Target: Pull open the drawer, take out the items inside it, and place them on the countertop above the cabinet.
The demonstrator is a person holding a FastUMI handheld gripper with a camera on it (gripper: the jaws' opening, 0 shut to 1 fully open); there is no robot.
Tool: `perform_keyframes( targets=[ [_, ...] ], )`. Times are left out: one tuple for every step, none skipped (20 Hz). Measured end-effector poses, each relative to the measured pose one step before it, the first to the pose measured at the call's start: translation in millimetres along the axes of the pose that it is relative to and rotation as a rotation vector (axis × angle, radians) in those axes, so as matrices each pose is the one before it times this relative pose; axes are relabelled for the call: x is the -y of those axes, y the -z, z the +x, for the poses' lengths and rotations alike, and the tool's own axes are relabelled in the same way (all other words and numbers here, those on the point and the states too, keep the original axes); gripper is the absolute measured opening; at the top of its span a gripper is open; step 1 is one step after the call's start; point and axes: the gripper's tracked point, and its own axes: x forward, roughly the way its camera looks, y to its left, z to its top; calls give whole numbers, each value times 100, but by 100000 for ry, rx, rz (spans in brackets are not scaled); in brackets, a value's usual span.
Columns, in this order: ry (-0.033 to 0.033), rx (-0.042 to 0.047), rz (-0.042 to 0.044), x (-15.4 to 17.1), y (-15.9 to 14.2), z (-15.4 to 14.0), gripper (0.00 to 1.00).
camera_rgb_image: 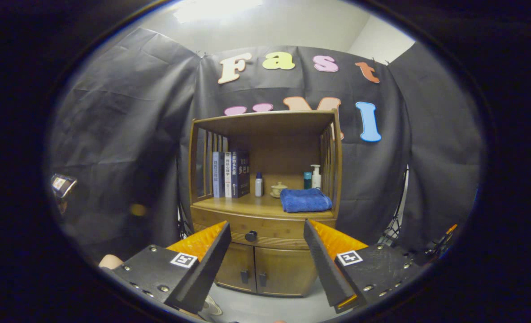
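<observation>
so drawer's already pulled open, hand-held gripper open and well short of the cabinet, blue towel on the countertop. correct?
Not quite: the drawer is shut, its front flush with the cabinet and its knob untouched, as the gripper view shows. The rest holds: the hand-held gripper is open, short of the cabinet, and the blue towel lies on the countertop.

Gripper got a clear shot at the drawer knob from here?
Probably yes. The gripper is open and the drawer knob sits between its fingers, farther ahead on the closed drawer, with nothing in between.
</observation>
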Motion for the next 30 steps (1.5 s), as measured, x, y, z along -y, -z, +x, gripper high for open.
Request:
perform_keyframes(
  targets=[
    [-1188,40,-807,-346,55,292,97],
    [-981,-37,-428,-346,-17,249,97],
    [-791,-25,-159,-143,55,214,97],
    [-364,139,6,-154,-15,163,97],
    [-336,252,-58,-198,-73,218,97],
    [-125,93,-399,-94,19,235,97],
    [81,-63,-660,-31,149,232,97],
    [132,-159,-532,-53,82,292,97],
    [101,-38,-133,-101,170,331,97],
    [-228,-213,291,-163,90,293,97],
    [-487,-443,470,-295,241,129,98],
    [-484,-612,400,-270,246,247,98],
    [-247,-542,266,-149,273,162,98],
    [-190,-421,201,-159,132,21,98],
    [-269,-392,196,-163,206,124,97],
    [-240,-405,164,-214,156,87,97],
    [-165,-263,153,-78,188,150,97],
    [-71,-155,169,-116,48,150,97],
    [-246,-155,129,-172,125,207,97],
    [-183,-173,25,-148,87,244,97],
    [-163,-153,0,-223,218,335,97],
    [-326,-360,64,-243,189,389,97],
    [-489,-276,51,-313,252,321,97],
    [-325,-513,150,-299,210,448,97],
    [-550,-422,523,-292,334,536,98],
    [-810,-319,707,-402,137,485,98],
    [-757,-47,427,-409,108,477,97],
    [-587,-62,-186,-284,88,563,98],
    [-392,352,-813,-211,118,479,98],
    [252,327,-1094,-109,145,660,98]
  ],
)
